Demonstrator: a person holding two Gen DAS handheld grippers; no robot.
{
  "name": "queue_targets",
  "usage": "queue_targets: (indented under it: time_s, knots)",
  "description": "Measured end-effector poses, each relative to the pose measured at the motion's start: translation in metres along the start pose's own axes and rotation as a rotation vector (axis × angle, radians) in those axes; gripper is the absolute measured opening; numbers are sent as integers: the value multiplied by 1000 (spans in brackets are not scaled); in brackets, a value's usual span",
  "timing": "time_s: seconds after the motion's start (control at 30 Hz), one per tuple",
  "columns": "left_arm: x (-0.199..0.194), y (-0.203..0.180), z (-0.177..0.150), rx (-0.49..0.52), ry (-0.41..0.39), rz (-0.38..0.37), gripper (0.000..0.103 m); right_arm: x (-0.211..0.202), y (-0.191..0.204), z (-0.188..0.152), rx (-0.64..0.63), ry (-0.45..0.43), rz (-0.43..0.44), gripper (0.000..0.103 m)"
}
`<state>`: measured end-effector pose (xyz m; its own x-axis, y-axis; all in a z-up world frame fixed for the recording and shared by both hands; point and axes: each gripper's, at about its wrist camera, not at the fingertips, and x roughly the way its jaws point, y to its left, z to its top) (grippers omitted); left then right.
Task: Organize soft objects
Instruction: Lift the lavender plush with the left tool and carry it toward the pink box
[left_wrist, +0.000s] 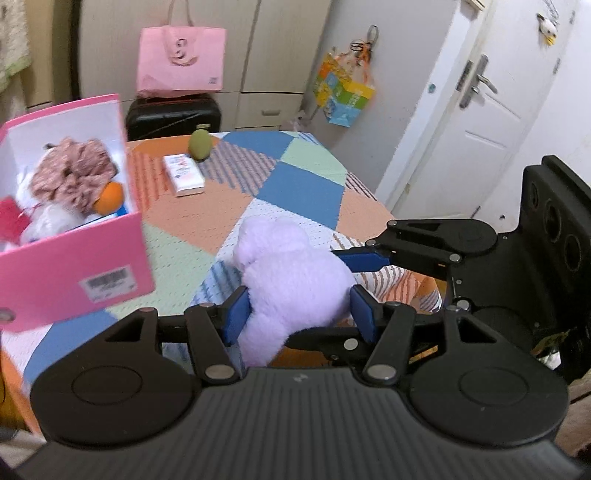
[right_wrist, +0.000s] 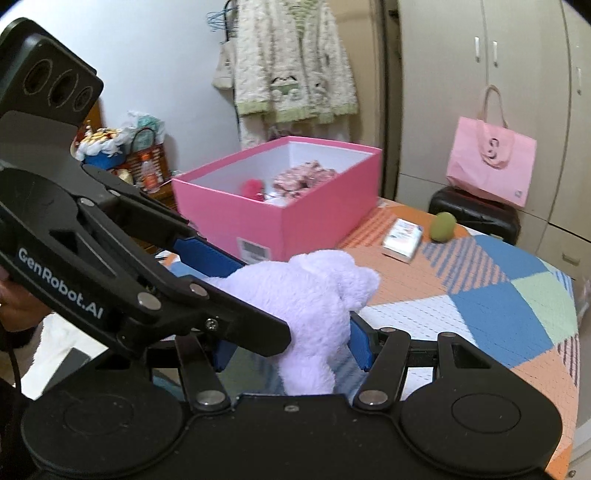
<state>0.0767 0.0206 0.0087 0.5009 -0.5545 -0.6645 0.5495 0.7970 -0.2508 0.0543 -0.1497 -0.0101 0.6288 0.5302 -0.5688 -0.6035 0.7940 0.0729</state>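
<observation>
A lilac plush toy (left_wrist: 291, 280) is held above the patchwork table. My left gripper (left_wrist: 299, 314) is shut on its lower body. My right gripper (right_wrist: 291, 343) is also closed on it; its blue fingers (left_wrist: 364, 258) show at the toy's right side in the left wrist view. The toy also shows in the right wrist view (right_wrist: 314, 306). A pink box (left_wrist: 70, 266) at the left holds a floral cloth (left_wrist: 74, 173), an orange ball, and white and red soft things. The box also shows in the right wrist view (right_wrist: 295, 221).
A white packet (left_wrist: 184, 173) and a green egg-shaped object (left_wrist: 199, 146) lie at the far side of the table (left_wrist: 295, 184). A black suitcase (left_wrist: 173, 114) with a pink bag (left_wrist: 181, 61) stands behind. A white door (left_wrist: 491, 110) is at the right.
</observation>
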Motion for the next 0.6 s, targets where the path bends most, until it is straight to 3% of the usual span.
queue_targets:
  time_s: [0.33,0.6]
  knots:
    - [-48,16,-10,-25,-43,61,58,2,42,27,-94,-6,47,66]
    - [-71,39,1,17,-246,137,59,20,48,61,-137,-145,43,66]
